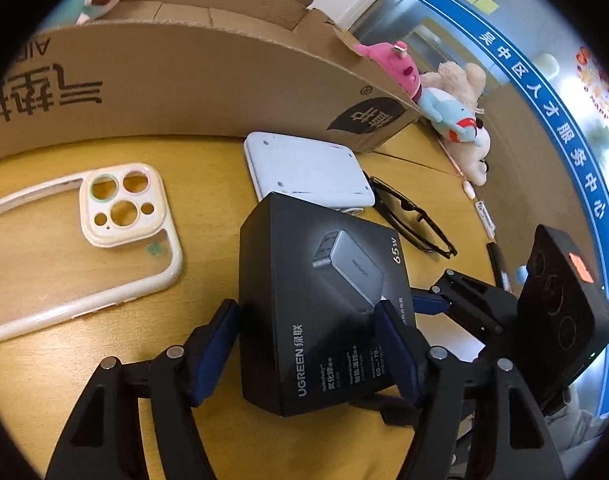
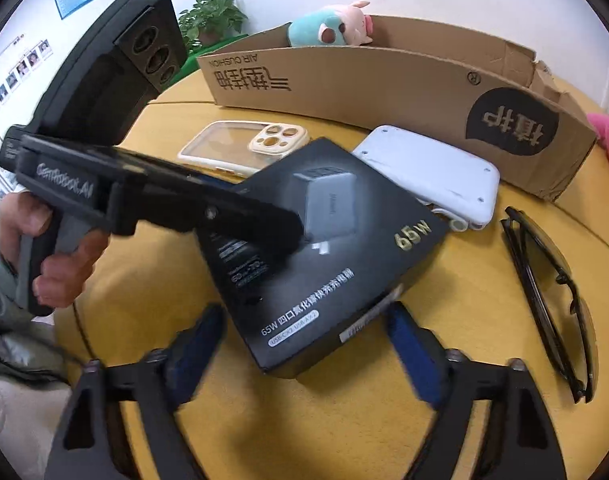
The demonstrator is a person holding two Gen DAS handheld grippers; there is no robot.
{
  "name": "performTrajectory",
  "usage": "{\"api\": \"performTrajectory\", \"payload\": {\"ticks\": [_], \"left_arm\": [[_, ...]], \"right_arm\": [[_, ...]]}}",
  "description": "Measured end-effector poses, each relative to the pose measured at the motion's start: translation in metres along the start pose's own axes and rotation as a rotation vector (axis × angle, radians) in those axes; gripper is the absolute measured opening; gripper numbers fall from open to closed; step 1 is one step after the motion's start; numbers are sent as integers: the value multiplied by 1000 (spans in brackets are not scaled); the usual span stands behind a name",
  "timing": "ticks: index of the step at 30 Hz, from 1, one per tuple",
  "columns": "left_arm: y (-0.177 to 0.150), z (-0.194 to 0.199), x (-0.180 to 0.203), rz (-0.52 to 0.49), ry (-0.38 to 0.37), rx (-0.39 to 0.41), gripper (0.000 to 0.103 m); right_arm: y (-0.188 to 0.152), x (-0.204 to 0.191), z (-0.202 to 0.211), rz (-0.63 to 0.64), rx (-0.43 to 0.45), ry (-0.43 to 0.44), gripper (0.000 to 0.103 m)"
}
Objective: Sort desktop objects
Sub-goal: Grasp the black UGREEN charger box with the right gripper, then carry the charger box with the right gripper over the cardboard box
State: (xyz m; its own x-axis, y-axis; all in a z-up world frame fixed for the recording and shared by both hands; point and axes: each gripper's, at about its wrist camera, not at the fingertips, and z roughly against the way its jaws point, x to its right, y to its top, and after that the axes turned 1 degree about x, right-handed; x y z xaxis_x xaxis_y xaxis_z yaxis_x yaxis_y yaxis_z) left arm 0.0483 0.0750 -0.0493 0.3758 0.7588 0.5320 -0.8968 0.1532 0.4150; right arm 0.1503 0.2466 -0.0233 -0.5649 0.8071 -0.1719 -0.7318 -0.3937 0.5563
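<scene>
Your left claw (image 1: 308,344) is nearest the lens, its two blue-padded fingers pressed against opposite sides of the black charger box (image 1: 324,304), gripping it. Your right claw (image 2: 308,352) stands open, its fingers spread on either side of the box's near corner, and whether they touch the box cannot be told.

Beyond them, from largest to smallest: the wooden bench (image 1: 208,432) carries everything. A long cardboard box (image 2: 384,88) stands along its far edge, with a plush toy (image 2: 332,28) peeking over its back wall. More plush toys (image 1: 456,104) sit beside the box's end. The black charger box, marked 65W, sits tilted at the middle of the bench, its far corner overlapping a white flat device (image 2: 432,172). A clear phone case (image 1: 84,240) with a cream rim lies to the left, apart from the box. Dark folded glasses (image 2: 552,292) lie to the right, just beside the white device.
</scene>
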Motion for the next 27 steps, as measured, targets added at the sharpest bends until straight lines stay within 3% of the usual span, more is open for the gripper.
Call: {"api": "performTrajectory", "payload": {"ticks": [5,12,20,27], "left_arm": [[-3,7,2,-3,33,17,69],[8,47,14,-76,107,118,60],[47,101,26,-122,109,261,60],[89,149,33,-166,127,406,60]], "right_arm": [[-3,-5,1,7,18,-24,70],[13,-17,10,25,70,-23,67],[65,-27,48,95,206,-53,66],[130,-35,76,163,313,-102,65]]}}
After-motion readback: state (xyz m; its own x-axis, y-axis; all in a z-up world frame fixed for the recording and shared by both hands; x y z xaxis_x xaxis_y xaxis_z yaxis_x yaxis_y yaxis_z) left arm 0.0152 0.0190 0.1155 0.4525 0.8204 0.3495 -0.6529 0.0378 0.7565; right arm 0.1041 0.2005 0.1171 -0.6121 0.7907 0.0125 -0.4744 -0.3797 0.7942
